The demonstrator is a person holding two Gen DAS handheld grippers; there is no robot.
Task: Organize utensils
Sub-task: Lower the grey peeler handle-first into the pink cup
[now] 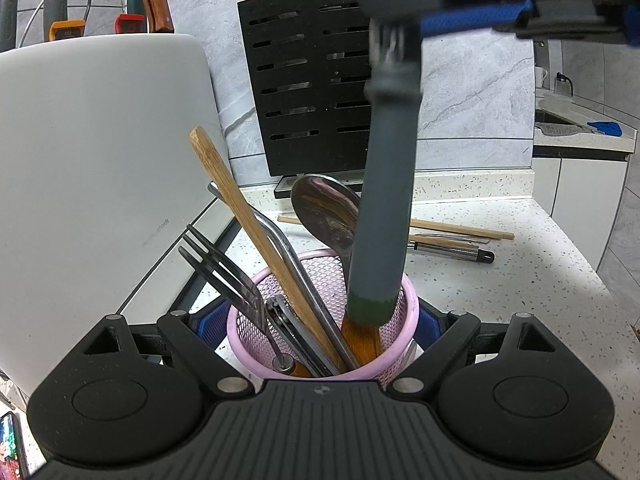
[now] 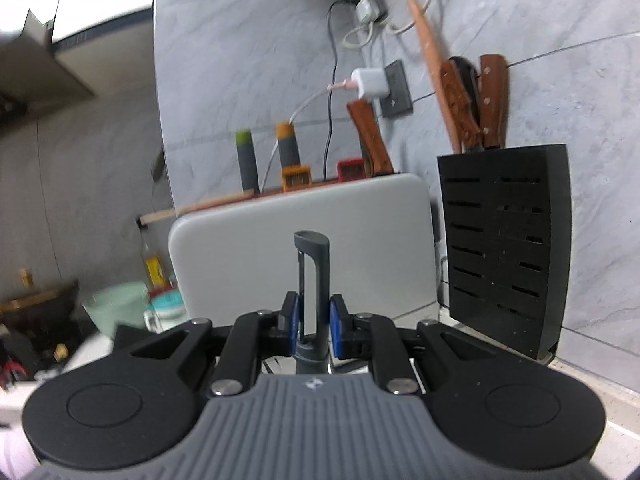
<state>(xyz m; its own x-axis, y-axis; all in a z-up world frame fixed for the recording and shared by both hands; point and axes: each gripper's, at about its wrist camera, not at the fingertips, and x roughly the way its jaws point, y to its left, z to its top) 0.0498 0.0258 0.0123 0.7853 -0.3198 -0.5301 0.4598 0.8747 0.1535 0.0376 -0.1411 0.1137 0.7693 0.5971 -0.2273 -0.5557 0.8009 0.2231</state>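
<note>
My left gripper (image 1: 322,330) clasps the pink mesh holder (image 1: 400,344) on its two sides, steadying it on the counter. My right gripper (image 2: 314,326) pinches the grey-handled tool (image 1: 380,216), its green-banded end just inside the rim. I'd lower it straight, clear of the wooden spoon (image 1: 324,210), then let go.

Black ribbed gripper (image 2: 314,330), blue finger pads (image 2: 335,330), silver pivot screws
</note>
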